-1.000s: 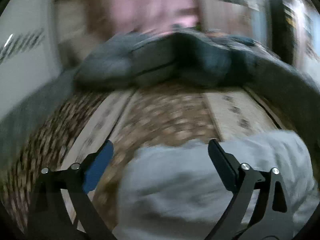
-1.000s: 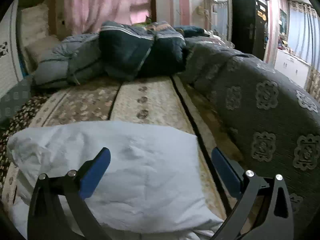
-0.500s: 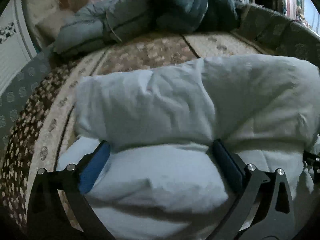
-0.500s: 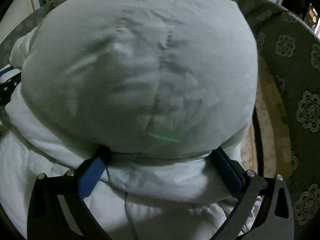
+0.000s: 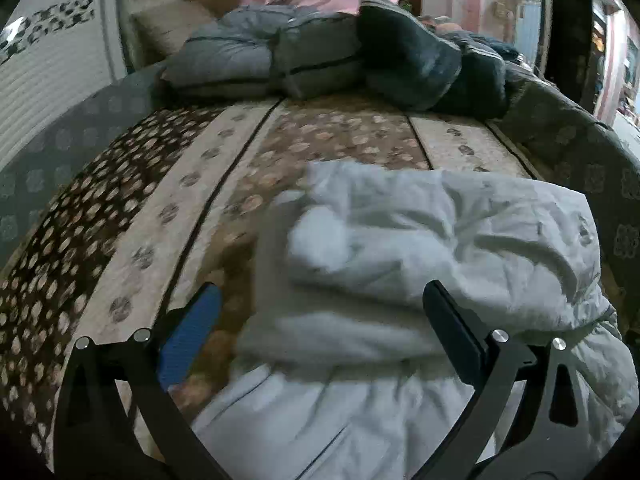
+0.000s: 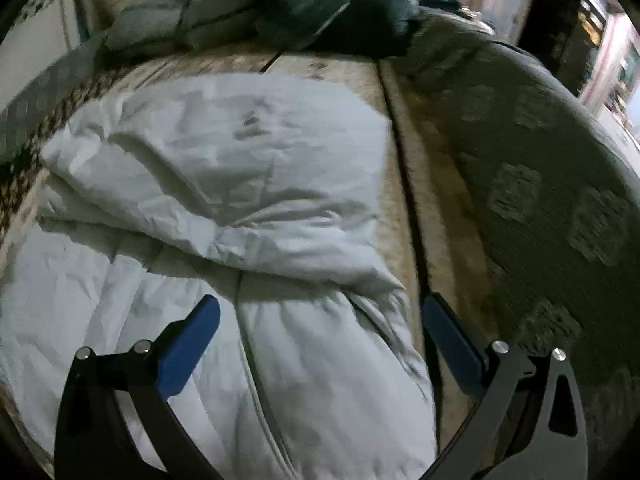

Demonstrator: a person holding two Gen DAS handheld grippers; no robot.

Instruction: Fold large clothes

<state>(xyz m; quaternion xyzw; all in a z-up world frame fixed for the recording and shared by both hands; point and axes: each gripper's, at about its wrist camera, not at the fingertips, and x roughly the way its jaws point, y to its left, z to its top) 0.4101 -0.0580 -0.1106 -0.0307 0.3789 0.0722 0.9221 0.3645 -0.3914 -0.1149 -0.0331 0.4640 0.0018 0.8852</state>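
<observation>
A puffy white garment (image 5: 420, 248) lies on the patterned bed cover, its far part folded back over the near part. In the right wrist view the same white garment (image 6: 224, 184) fills the left and middle, with a zipper line running down its near half. My left gripper (image 5: 320, 332) hangs open above the garment's near left edge, holding nothing. My right gripper (image 6: 320, 336) is open too, above the garment's near right side, close to the bed's right border. Neither gripper has cloth between its fingers.
Folded grey and dark blue quilts (image 5: 340, 56) are piled at the far end of the bed. The brown and cream bed cover (image 5: 160, 208) is bare on the left. A grey patterned bed rim (image 6: 540, 184) curves along the right. Pink curtains and a dark wardrobe stand beyond.
Half a second ago both grippers were pressed close against the bulging white garment. Both have now drawn back and up, and the garment lies folded on the bed.
</observation>
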